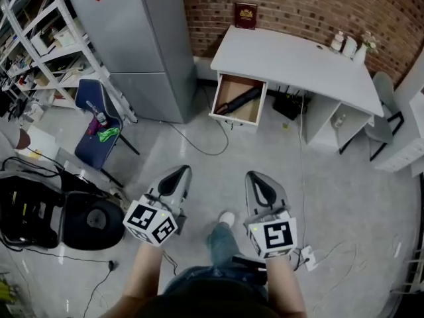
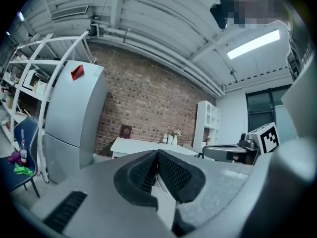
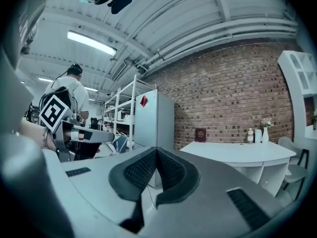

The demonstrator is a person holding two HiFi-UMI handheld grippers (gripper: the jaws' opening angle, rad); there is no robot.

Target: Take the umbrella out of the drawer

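A white desk [image 1: 291, 58] stands against the brick wall, and its wooden drawer [image 1: 236, 120] is pulled open. A dark folded umbrella [image 1: 238, 101] lies slantwise inside the drawer. My left gripper [image 1: 180, 171] and right gripper [image 1: 255, 175] hover side by side over the grey floor, well short of the drawer and pointing toward it. Both are shut with nothing between their pads. In the left gripper view the closed gripper [image 2: 157, 152] faces the distant desk [image 2: 143, 145]. The right gripper [image 3: 156, 150] in its own view is likewise closed, with the desk [image 3: 242, 152] to its right.
A grey fridge [image 1: 142, 38] stands left of the desk, beside a white shelving rack [image 1: 46, 38]. A blue chair [image 1: 96, 128] and black equipment [image 1: 40, 211] sit at the left. Cables cross the floor. A book [image 1: 246, 15] and bottles [image 1: 350, 45] rest on the desk; a grey chair [image 1: 384, 111] stands right.
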